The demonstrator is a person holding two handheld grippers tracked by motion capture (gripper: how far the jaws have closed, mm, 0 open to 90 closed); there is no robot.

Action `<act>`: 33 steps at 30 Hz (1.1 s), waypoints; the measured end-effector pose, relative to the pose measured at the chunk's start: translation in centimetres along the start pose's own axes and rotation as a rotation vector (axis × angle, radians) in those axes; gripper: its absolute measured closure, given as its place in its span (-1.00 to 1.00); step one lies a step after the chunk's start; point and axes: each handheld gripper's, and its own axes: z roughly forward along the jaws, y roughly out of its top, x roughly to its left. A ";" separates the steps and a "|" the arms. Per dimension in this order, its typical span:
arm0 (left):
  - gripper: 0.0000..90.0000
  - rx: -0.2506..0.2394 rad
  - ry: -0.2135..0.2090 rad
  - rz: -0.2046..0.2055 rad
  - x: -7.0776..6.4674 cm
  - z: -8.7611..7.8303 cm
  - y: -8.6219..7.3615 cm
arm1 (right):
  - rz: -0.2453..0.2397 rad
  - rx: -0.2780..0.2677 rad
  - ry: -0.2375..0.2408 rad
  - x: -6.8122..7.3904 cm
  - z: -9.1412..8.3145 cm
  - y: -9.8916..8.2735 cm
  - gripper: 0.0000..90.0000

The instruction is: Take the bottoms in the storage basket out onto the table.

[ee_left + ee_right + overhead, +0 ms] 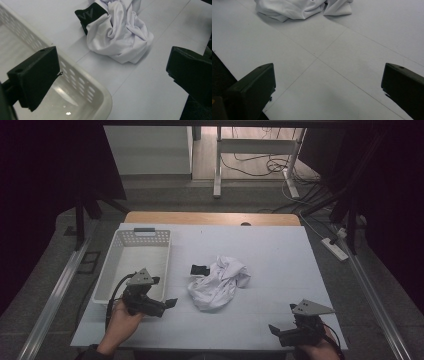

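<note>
I am holding my right gripper (281, 331) wide open at lower right, my left gripper (166, 306) wide open beside the white basket (111, 270). Crumpled white garment (219, 282) is lying mid-frame, black patch (199, 269) upper left.

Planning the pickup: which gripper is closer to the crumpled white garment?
The left gripper, beside the basket; the right gripper is farther from the white garment.

White table (280, 260), crumpled white garment (218, 282), white basket (114, 270)

Dim room w/ grey floor (165, 200), white desk frame (260, 145) & cables (260, 167) at back.
</note>
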 end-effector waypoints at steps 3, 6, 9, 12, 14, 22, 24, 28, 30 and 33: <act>-1.00 -0.002 0.008 -0.005 0.0 -0.4 -0.4 | 0.000 0.000 0.000 0.0 0.0 0.0 -1.00; -1.00 0.000 0.014 -0.012 0.0 -0.7 -0.8 | 0.001 0.001 -0.001 0.0 0.0 0.0 -1.00; -1.00 0.000 0.019 -0.018 -0.1 -0.9 -1.2 | 0.001 0.003 -0.001 0.0 0.0 0.0 -1.00; -1.00 -0.003 0.026 -0.023 -0.1 -1.4 -1.6 | 0.001 0.003 0.000 0.0 0.0 0.0 -1.00; -1.00 -0.003 0.030 -0.028 -0.1 -1.6 -1.8 | 0.002 0.003 -0.001 0.0 0.0 0.0 -1.00; -1.00 0.000 0.051 -0.048 -0.1 -2.5 -2.9 | 0.002 0.004 -0.002 0.0 0.0 0.0 -1.00; -1.00 0.000 0.054 -0.049 -0.1 -2.6 -3.0 | 0.002 0.004 -0.002 0.0 0.0 0.0 -1.00; -1.00 -0.006 0.067 -0.056 -0.2 -3.1 -3.5 | 0.002 0.005 -0.002 0.0 0.0 0.0 -1.00; -1.00 -0.006 0.071 -0.061 -0.2 -3.4 -3.7 | 0.002 0.004 -0.002 0.0 0.0 0.0 -1.00; -1.00 -0.006 0.074 -0.068 -0.2 -3.6 -4.0 | 0.002 0.005 -0.002 0.0 0.0 0.0 -1.00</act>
